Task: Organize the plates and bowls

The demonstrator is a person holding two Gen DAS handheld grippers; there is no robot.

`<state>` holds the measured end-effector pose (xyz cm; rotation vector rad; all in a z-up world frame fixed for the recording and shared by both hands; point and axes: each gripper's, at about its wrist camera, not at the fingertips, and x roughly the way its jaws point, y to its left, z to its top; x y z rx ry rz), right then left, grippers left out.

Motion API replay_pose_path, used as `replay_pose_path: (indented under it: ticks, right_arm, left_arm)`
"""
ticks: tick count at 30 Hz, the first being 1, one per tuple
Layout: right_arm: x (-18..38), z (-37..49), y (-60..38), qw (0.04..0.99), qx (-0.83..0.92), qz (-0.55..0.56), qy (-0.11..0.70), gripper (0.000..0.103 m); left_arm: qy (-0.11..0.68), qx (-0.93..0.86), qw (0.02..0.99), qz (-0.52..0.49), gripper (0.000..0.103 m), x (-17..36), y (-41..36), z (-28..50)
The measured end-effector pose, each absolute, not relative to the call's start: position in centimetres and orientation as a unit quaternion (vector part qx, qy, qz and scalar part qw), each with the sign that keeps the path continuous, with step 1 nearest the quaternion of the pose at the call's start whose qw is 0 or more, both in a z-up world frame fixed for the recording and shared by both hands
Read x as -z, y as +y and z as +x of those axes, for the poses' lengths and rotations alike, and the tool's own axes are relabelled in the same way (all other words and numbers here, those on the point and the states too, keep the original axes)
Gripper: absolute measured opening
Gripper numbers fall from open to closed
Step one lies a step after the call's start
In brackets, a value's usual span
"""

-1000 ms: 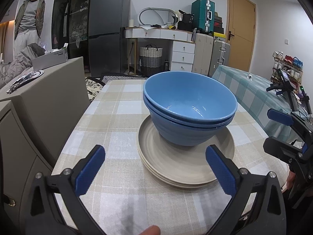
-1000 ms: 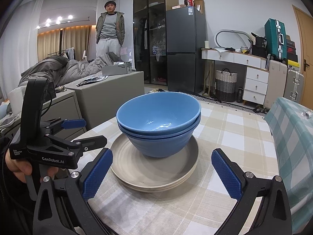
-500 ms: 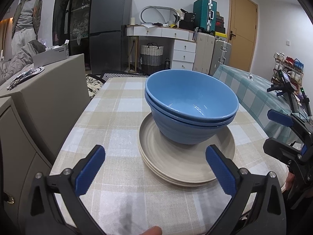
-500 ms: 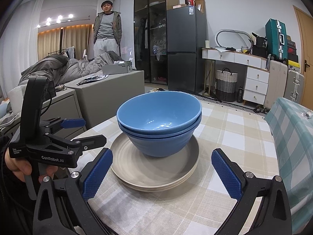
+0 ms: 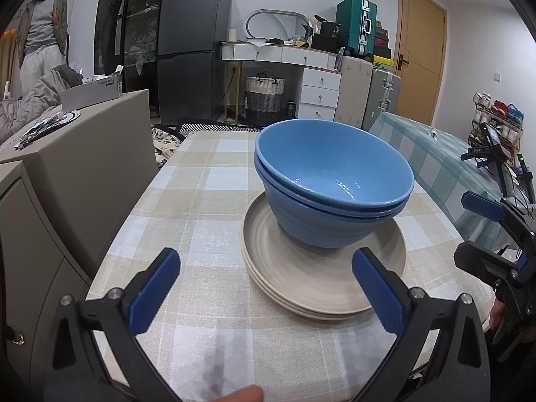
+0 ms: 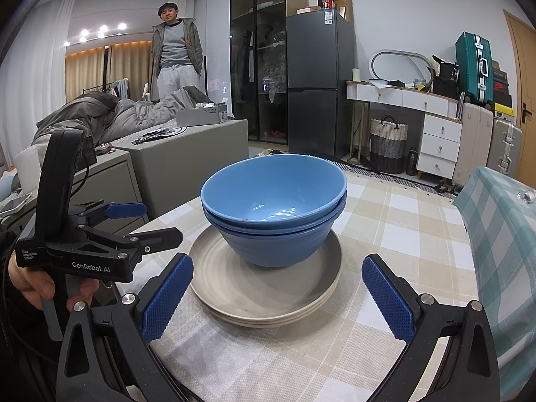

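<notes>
Checked tablecloth [image 5: 207, 207], beige and pale blue, covers the table. On it a stack of beige plates [image 5: 301, 288], ribbed faces, at least three rims showing. Two blue bowls [image 5: 331, 181] nested one inside the other stand on the top plate, set toward its far side, upright, nothing in them.

Left gripper [image 5: 268, 296] held low over the near edge of the table, jaws spread wide, blue pads clear of the plates; nothing between them. A hand [image 6: 37, 284] grips its handle, seen from the right wrist view.

Right gripper [image 6: 276, 296] likewise wide open and holding nothing, aimed at the stack from the other near side, pads apart from the plate rims. Both grippers near the stack, neither touching it.

Grey cabinet [image 5: 83, 154] just beside the table's left edge. A second table under a teal checked cloth [image 5: 435, 160] stands to the right. A person [image 6: 176, 57] stands at the back of the room, beside a dark fridge [image 6: 320, 80].
</notes>
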<state>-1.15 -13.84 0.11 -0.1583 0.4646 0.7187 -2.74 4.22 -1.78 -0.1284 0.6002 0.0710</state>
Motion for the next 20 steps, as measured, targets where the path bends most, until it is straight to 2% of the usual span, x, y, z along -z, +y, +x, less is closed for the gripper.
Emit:
replay_pose_path:
  ticks: [20]
  right_arm:
    - [0.47,-1.13,-13.70,0.905,-0.350,-0.080,0.229,0.102]
  left_arm:
    - [0.298,-0.037,0.952,-0.052,0.103,1.95,4.09,-2.70]
